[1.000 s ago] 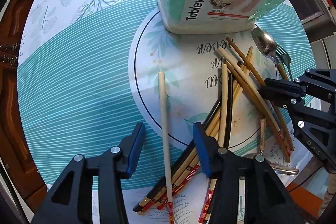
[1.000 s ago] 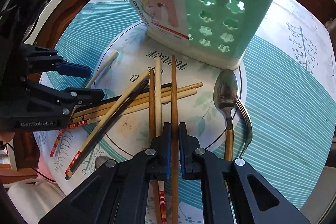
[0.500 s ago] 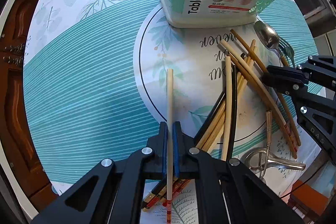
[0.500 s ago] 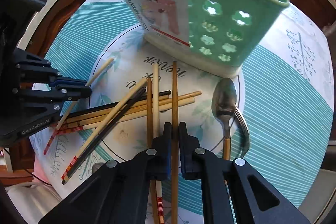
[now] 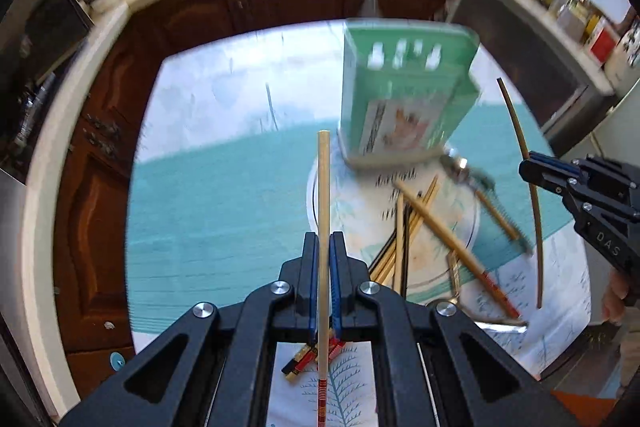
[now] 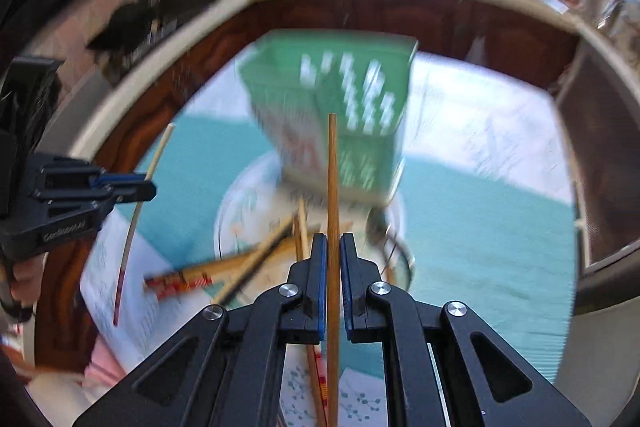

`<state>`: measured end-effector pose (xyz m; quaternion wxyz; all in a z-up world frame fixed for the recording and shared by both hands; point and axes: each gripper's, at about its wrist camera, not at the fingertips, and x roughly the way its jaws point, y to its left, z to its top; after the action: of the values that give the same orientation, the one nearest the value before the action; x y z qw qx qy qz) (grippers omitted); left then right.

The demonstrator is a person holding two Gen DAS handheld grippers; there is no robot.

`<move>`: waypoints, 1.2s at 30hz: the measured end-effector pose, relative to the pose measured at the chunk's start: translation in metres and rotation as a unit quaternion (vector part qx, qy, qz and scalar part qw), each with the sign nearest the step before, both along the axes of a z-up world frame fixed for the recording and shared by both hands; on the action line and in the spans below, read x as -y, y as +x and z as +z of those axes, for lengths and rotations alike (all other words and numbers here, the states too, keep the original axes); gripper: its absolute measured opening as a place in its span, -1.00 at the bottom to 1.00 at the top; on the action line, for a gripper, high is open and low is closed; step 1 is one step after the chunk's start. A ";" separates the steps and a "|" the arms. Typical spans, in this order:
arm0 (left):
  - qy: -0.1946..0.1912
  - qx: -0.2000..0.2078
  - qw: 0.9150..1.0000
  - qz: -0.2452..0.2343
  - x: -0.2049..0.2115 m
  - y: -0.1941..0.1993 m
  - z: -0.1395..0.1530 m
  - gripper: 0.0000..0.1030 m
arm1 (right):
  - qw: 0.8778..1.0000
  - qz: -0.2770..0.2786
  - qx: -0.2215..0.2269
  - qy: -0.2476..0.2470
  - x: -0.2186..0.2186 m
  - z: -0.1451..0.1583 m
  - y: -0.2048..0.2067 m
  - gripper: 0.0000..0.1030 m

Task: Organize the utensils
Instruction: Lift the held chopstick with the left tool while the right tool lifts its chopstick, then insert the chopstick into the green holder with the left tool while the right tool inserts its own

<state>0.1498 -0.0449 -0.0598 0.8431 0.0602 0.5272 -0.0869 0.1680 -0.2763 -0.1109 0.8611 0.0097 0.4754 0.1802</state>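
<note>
The left tongs (image 5: 324,247) are pressed together on a pale chopstick (image 5: 323,195), which runs straight out between the blue pads toward the far side of the surface (image 5: 208,195), its red-striped end showing below the pads. The right tongs (image 6: 333,251) pinch a darker brown chopstick (image 6: 332,179) the same way; its tip points at the green utensil holder (image 6: 332,99). Both chopsticks are clear of the teal-and-white tablecloth.

The utensil holder stands upright on the cloth at the far edge of the printed round motif (image 5: 316,183). It is a perforated plastic caddy with a printed label on one face. Motion blur hides its opening, so whether anything is inside cannot be told.

In front of the holder lies a loose pile of chopsticks (image 5: 416,227), pale, brown and black, crossing one another, several with red-banded ends. Beside the holder's base rests a spoon (image 5: 460,163), blurred. From the left wrist view the right tongs appear at the right edge with the brown chopstick bowed by the lens.
</note>
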 end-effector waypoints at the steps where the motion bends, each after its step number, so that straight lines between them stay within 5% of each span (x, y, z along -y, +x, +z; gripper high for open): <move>1: -0.005 0.024 1.000 0.005 -0.001 -0.001 0.018 -0.94 | 1.000 -0.014 0.022 0.010 0.004 0.014 -0.002 -0.88; 6: -0.027 0.136 0.990 0.033 -0.006 0.022 0.094 -0.94 | 0.987 -0.083 0.126 0.046 0.010 0.074 0.010 -0.88; 12: -0.070 0.291 0.951 0.076 0.002 0.044 0.156 -0.94 | 0.951 -0.156 0.232 0.132 0.023 0.129 0.028 -0.88; 17: -0.104 0.348 0.928 0.086 0.011 0.062 0.160 -0.94 | 0.911 -0.191 0.325 0.166 0.019 0.152 0.041 -0.88; 21: -0.124 0.371 0.916 0.091 0.017 0.078 0.147 -0.94 | 0.900 -0.210 0.338 0.178 0.002 0.154 0.075 -0.88; 25: -0.138 0.368 0.915 0.093 0.021 0.097 0.130 -0.94 | 0.894 -0.215 0.359 0.162 -0.028 0.145 0.112 -0.88; 30: -0.132 0.382 0.911 0.083 0.026 0.108 0.108 -0.94 | 0.900 -0.192 0.365 0.138 -0.062 0.118 0.158 -0.88; 36: -0.128 0.347 0.927 0.066 0.034 0.122 0.071 -0.94 | 0.916 -0.165 0.349 0.106 -0.097 0.065 0.190 -0.88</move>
<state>0.2722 -0.0786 0.0116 0.9777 -0.0572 0.1889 -0.0715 0.3584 -0.1795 -0.0456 0.9836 0.1161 0.1147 0.0768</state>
